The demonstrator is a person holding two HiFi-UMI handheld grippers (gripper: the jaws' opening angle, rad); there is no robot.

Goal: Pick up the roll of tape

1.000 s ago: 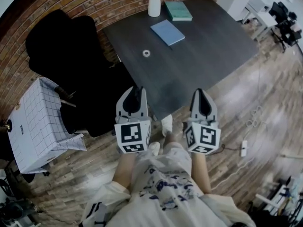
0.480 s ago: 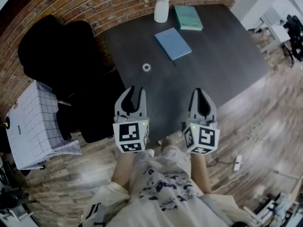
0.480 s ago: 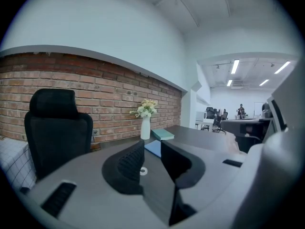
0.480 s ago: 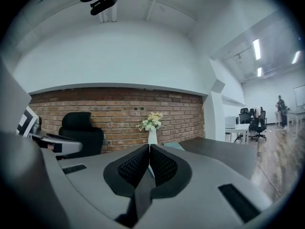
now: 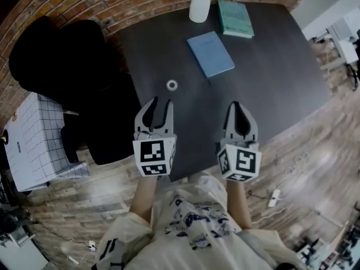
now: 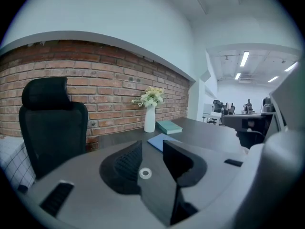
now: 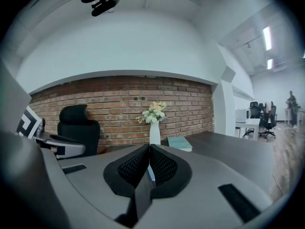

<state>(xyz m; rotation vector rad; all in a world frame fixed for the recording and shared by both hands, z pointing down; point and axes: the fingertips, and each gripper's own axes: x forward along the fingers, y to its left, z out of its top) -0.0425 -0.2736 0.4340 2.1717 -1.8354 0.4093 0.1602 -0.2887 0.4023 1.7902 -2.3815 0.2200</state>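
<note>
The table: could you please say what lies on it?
A roll of tape, a blue book, a teal book and a white vase. Anything beneath the books is covered.

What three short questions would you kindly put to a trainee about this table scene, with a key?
1. Which gripper, left or right, has its jaws apart?
2. True or false: the tape lies on the blue book.
3. Fill in: the book nearest the vase is the ___ one.

Key
1. Left. Its jaws have just been opening, with nothing held between them; the right is shut.
2. False. The tape lies on the bare table, apart from the blue book.
3. Green.
</note>
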